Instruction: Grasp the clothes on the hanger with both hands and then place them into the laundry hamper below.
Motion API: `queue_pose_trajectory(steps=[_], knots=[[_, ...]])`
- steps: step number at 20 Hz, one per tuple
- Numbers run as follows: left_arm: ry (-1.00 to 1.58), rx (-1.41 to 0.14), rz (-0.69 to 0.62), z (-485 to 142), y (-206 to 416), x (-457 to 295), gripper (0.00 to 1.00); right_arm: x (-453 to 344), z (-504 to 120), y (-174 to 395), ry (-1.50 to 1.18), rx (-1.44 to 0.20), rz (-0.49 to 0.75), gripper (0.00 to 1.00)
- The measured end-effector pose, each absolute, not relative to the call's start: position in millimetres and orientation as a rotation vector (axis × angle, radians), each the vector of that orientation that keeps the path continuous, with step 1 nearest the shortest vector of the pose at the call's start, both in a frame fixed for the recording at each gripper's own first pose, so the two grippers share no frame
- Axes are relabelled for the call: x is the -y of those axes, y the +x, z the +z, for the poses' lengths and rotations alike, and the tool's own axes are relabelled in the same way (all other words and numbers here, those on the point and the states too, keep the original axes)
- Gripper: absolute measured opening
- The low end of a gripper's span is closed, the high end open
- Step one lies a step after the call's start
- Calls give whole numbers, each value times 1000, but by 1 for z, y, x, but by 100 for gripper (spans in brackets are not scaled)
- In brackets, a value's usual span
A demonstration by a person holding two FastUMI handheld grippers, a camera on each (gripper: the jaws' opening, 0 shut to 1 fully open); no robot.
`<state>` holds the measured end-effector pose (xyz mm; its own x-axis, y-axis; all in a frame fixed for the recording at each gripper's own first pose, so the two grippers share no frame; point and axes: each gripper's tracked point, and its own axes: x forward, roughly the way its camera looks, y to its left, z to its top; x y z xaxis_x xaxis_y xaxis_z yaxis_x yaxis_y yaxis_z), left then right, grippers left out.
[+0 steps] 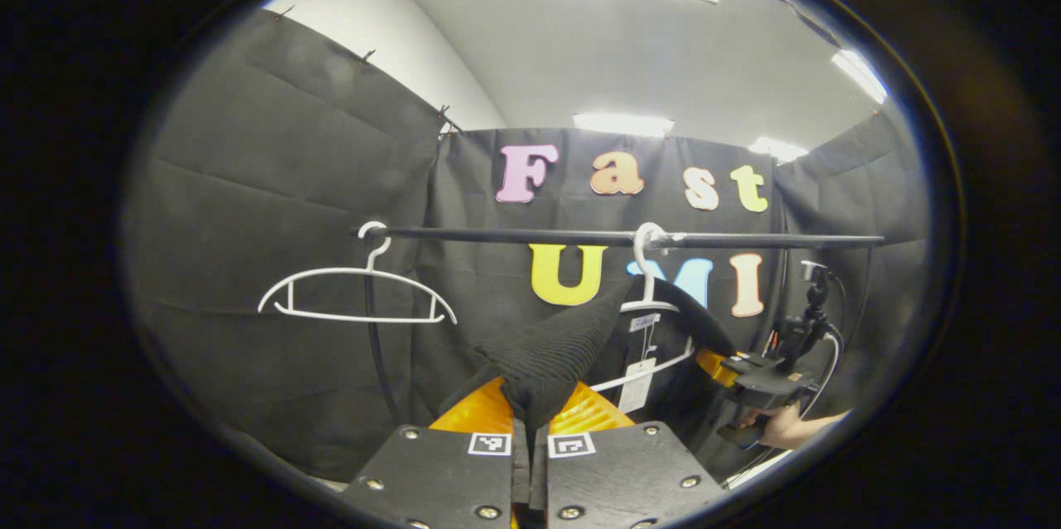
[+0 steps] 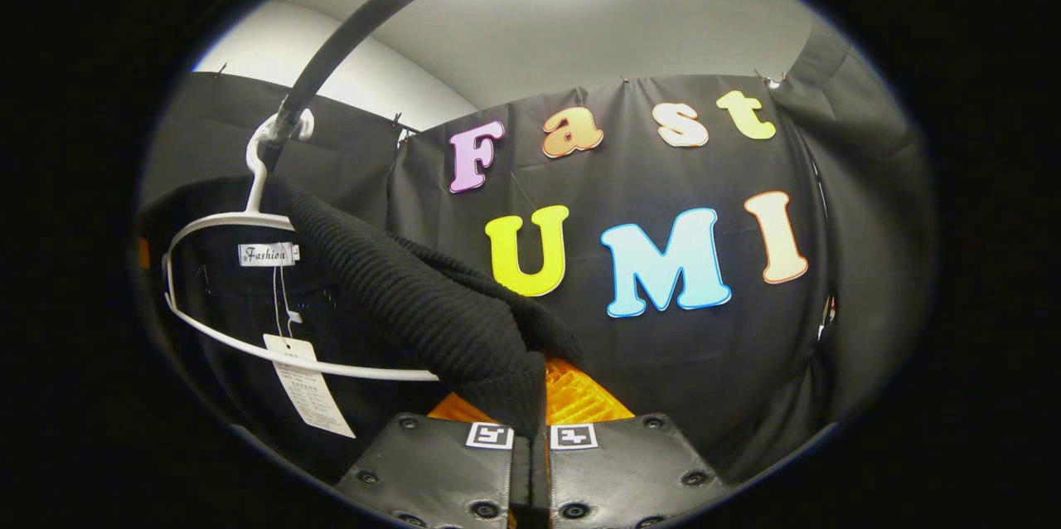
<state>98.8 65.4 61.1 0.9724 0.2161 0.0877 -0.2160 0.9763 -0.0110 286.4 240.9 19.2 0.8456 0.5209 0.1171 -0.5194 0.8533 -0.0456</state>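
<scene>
Left gripper view, bottom centre: the left gripper [image 1: 530, 413] has its fingers drawn together on a fold of black ribbed knit [image 1: 551, 347], pinched at one shoulder of the garment. Right gripper view, bottom centre: the right gripper [image 2: 530, 409] is likewise closed, with the opposite shoulder of the same knit [image 2: 431, 305] clamped between its fingers.

Mid-frame: the garment hangs on a white hanger [image 2: 249, 351], at the left of the right gripper view; a paper tag [image 2: 307, 388] dangles inside the neck. The shoulders are pulled outward off the hanger's arms. At lower right of the left gripper view the other gripper and the hand [image 1: 783, 428] holding it are seen.

Farther back: the hanger's hook sits on a black rail [image 1: 580, 237]; an empty white hanger [image 1: 356, 297] hangs at the rail's left end.

Assessment: the knit is soft, limp and fairly light, and stretches under pull. It grips well on the ribbing. The shoulder holds look sound; the risk is the neck catching the hook on lifting clear. The hamper's position cannot be confirmed.
</scene>
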Motion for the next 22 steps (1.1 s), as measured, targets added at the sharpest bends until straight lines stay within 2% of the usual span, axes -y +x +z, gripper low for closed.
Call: queue_pose_trajectory(steps=[12,22], knots=[[-11,122,281,92,114,-114,0,-235,39,292,-35,215,532,2],[111,109,245,120,139,-133,1,-234,23,240,-66,94,875,2]])
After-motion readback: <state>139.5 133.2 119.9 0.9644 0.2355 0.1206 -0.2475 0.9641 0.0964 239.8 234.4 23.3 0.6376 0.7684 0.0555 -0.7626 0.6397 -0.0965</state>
